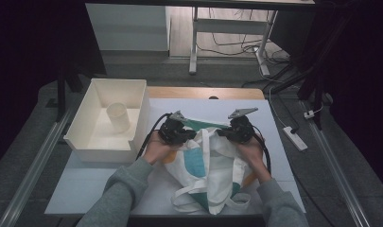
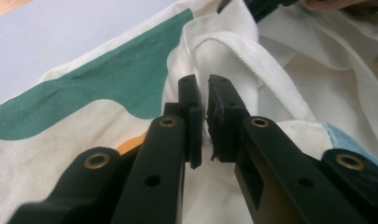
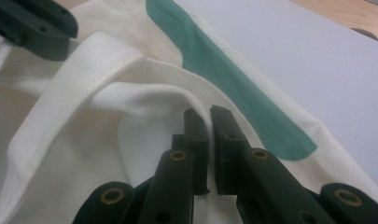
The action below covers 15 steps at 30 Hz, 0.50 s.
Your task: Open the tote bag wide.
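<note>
Tote bag [image 1: 213, 165], a cream cloth one printed with green, teal and orange patches, is laid on the white table sheet [image 1: 85, 184] at about 6 o'clock of the high view, with its looped handles [image 1: 189, 201] trailing toward the near edge. Its far rim is gripped at two places. The left gripper [image 1: 191, 134], seen at roughly 11 o'clock of the bag, is closed on a fold of the rim; in the left gripper view the jaws are nearly together with a thin pinch of cream fabric [image 2: 205, 100] caught between the pads. The right gripper [image 1: 221, 133], at about 1 o'clock of the bag, is likewise clamped on the rim, its jaws almost touching with the cloth edge [image 3: 206, 122] pressed between them in the right gripper view. The two grippers are held near each other, apart, with the bag mouth between them. A white bin [image 1: 80, 137] holding a pale cup [image 1: 118, 117] is seen at 9 o'clock of the bag.
</note>
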### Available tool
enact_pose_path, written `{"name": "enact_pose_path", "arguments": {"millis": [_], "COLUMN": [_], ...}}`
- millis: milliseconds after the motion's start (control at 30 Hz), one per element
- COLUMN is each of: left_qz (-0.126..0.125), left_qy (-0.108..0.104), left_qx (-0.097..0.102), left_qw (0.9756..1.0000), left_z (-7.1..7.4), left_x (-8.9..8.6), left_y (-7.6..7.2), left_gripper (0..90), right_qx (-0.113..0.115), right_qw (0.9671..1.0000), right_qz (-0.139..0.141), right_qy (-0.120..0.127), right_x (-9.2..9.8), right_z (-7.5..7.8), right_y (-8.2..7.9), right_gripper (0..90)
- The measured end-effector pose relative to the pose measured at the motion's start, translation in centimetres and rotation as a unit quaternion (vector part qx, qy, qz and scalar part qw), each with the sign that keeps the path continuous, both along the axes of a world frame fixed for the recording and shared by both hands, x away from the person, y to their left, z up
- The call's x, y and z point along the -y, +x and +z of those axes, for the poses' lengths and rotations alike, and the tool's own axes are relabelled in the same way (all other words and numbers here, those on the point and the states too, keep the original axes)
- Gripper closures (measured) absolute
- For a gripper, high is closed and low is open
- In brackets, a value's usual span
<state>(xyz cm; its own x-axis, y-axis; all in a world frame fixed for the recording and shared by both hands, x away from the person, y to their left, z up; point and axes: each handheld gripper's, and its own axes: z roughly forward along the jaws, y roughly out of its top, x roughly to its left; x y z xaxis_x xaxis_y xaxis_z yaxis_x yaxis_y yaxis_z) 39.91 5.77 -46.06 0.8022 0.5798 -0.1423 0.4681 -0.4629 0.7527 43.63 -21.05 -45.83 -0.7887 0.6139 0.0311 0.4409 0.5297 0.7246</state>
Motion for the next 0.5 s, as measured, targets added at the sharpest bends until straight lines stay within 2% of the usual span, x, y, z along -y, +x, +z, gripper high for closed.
{"name": "enact_pose_path", "arguments": {"millis": [100, 233, 333, 433, 500], "left_qz": [0.002, 0.002, 0.0, -0.002, -0.002], "left_qy": [-0.001, 0.005, 0.001, -0.007, -0.01], "left_qx": [-0.005, -0.007, -0.013, -0.009, -0.008], "left_qw": [1.0, 1.0, 0.9999, 0.9999, 0.9999], "left_z": [-0.2, -0.6, -0.8, -0.6, -0.5], "left_x": [0.0, 0.2, 0.2, 0.0, -0.2], "left_y": [0.1, 0.3, 0.3, 0.2, 0.2], "left_gripper": [82.8, 82.0, 81.5, 80.5, 79.4], "right_qx": [0.001, -0.02, -0.034, -0.049, -0.045], "right_qw": [1.0, 0.9996, 0.9984, 0.9978, 0.9979], "right_qz": [-0.005, -0.017, -0.027, -0.036, -0.037], "right_qy": [-0.004, -0.005, -0.036, -0.025, -0.029], "right_x": [-0.1, -0.1, -0.3, 0.0, -0.1], "right_z": [-0.5, -1.8, -3.5, -4.3, -4.1], "right_y": [0.9, 1.9, 2.3, 2.7, 2.6], "right_gripper": [85.7, 85.7, 85.8, 85.8, 85.8]}}
